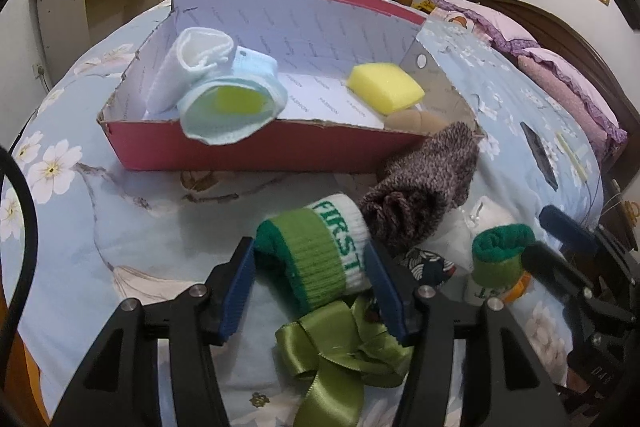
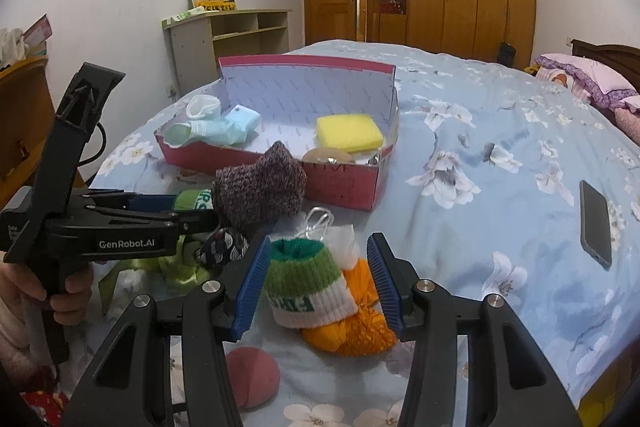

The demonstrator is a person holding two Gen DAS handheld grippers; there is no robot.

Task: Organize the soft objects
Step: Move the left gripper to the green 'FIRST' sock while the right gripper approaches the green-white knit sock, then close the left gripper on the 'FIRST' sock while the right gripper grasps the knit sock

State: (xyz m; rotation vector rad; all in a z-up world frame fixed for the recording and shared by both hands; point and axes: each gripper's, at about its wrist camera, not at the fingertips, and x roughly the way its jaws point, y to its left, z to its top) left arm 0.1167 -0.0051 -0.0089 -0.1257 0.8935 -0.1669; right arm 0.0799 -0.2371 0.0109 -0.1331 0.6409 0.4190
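Rolled socks straddled by both grippers on the bed, right in front of the pink box.

Left gripper jaws sit part-open around a green-white sock, barely clear; right gripper jaws sit wide around its twin. A phone on open bedspread is seen properly only from the right.

Item count, on bed w/ box:

- Pink box: 1, near bed's far-left edge.
- Yellow sponge: 1, in box, right end.
- Pale rolled socks: 2, in box, left end – white, light blue.
- Green/white "FIRST" socks: 2 –.
- Brown knit sock: 1, touching box front wall.
- Orange knit item: 1.
- Green ribbon: 1.
- Phone: 1, toward bed's right edge.
- Grippers: 2 – left, right.
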